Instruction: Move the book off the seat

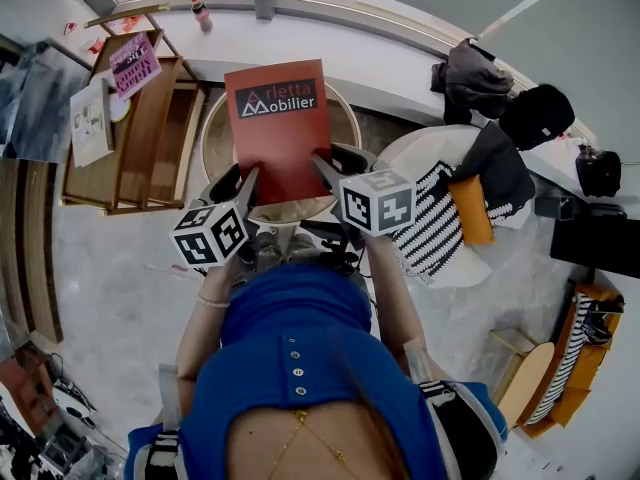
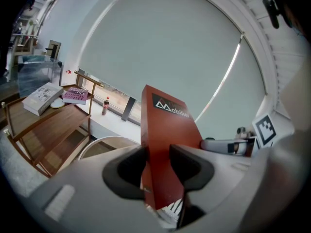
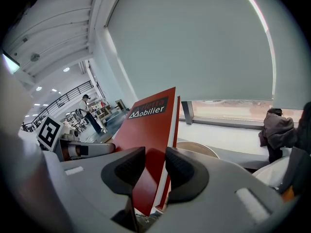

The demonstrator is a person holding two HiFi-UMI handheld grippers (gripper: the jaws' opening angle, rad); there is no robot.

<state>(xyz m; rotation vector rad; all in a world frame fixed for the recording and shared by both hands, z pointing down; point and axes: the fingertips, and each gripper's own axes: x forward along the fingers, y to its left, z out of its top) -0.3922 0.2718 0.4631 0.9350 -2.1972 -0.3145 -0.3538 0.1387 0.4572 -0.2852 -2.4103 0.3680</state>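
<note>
A red book with a dark "Mobilier" label is held up in the air over a round beige seat. My left gripper is shut on the book's lower left edge, and my right gripper is shut on its lower right edge. In the left gripper view the red book stands upright between the dark pads. The right gripper view shows the book clamped between both pads, cover and white page edge visible. The book's bottom edge is hidden behind the jaws.
A wooden shelf unit with magazines stands at the left. A small bottle is on the white window ledge. At the right, a white chair carries a striped cloth, an orange cushion and dark clothes. Another wooden chair stands at lower right.
</note>
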